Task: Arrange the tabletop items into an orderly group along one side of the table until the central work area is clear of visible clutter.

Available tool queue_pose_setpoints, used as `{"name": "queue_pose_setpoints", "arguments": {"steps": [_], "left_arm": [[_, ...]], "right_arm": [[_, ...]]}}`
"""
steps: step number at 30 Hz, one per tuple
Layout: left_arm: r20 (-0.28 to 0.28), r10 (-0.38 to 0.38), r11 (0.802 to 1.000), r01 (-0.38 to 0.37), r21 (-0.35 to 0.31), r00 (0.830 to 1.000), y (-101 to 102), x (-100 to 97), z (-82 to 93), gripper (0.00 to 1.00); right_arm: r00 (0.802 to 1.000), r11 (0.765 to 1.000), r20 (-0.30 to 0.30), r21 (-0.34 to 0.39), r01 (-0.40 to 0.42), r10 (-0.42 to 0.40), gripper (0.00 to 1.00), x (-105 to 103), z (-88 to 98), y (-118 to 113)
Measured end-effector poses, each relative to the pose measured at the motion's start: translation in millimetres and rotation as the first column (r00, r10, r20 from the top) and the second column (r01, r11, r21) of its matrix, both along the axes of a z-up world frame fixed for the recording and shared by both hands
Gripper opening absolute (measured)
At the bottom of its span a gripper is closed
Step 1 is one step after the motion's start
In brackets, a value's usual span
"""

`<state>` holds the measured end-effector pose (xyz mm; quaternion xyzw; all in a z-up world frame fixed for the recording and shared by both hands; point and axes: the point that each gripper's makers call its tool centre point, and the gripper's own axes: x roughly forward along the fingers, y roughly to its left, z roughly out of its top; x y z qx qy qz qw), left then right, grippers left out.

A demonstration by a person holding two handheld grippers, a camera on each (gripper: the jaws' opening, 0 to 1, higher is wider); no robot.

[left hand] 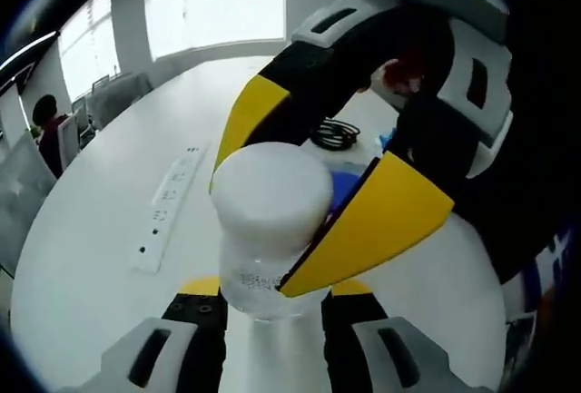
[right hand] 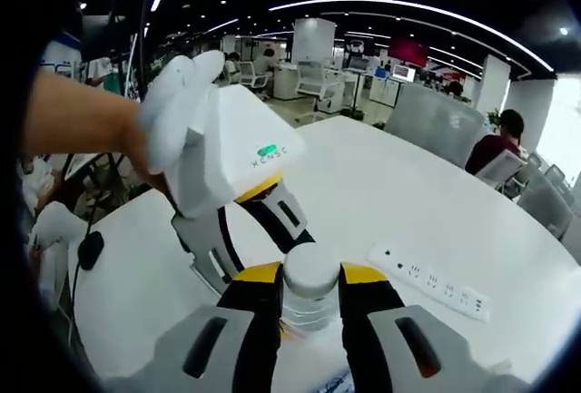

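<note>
The left hand-held gripper (left hand: 272, 295) is rising from the bottom of the left gripper view, its yellow-tipped jaws standing on either side of the base of a clear bottle (left hand: 270, 243) with a white cap (left hand: 272, 195). The bottle is sitting upright on the white tabletop (left hand: 100, 266). Whether these jaws are pressing the bottle or merely flanking it cannot be told from this view.

The right hand-held gripper (left hand: 313, 202) is reaching into the same view from the upper right. Its yellow jaw pads are closing around the white cap, one behind the cap at upper left, the other against its right side.

In the right gripper view, the right hand-held gripper (right hand: 310, 275) is pinching the bottle (right hand: 307, 300) just below the cap (right hand: 311, 270). The left hand-held gripper (right hand: 238, 171) is appearing beyond it, held by a white-gloved hand (right hand: 177, 107).

A white power strip (left hand: 170, 207) is lying flat on the tabletop to the left of the bottle, well apart from it. A coiled black cable (left hand: 336, 132) is resting farther back. A seated person (right hand: 495, 148) is visible beyond the tabletop (right hand: 381, 193).
</note>
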<state>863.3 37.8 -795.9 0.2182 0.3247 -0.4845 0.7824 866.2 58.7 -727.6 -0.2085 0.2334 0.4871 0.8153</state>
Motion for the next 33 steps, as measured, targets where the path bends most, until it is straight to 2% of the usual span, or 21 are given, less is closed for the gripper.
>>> {"name": "queue_pose_setpoints", "arguments": {"steps": [3,9,12,17,20,23,33], "left_arm": [[0.002,0.017,1.0,-0.017,-0.004,1.0,3,-0.6,4.3,0.37],[0.017,0.047,0.998,-0.047,-0.032,0.999,7,-3.1,16.8,0.36],[0.017,0.092,0.995,-0.091,-0.052,0.996,9,-5.3,23.3,0.38],[0.002,0.157,0.984,-0.156,-0.088,0.988,12,-11.0,32.0,0.43],[0.016,0.182,0.979,-0.179,-0.1,0.983,11,-12.5,40.8,0.45],[0.018,0.193,0.975,-0.19,-0.118,0.981,8,-13.5,50.8,0.47],[0.068,0.201,0.972,-0.19,-0.138,0.977,-4,0.6,85.8,0.5]], "right_arm": [[1.0,0.999,-0.025,0.034,0.002,-0.001,0.22,2,2.7,-1],[1.0,0.996,-0.017,0.084,-0.018,0.02,0.26,-5,14.6,0],[1.0,0.993,-0.03,0.116,0.003,0.0,0.28,-9,19.4,-9],[0.998,0.987,-0.044,0.152,0.041,-0.034,0.36,-16,24.6,-33],[0.997,0.985,-0.051,0.163,0.063,-0.055,0.38,-19,26.0,-49],[0.995,0.981,-0.053,0.174,0.089,-0.081,0.39,-23,27.0,-68],[0.972,0.958,-0.144,0.189,0.213,-0.188,0.44,-46,13.2,-126]]}}
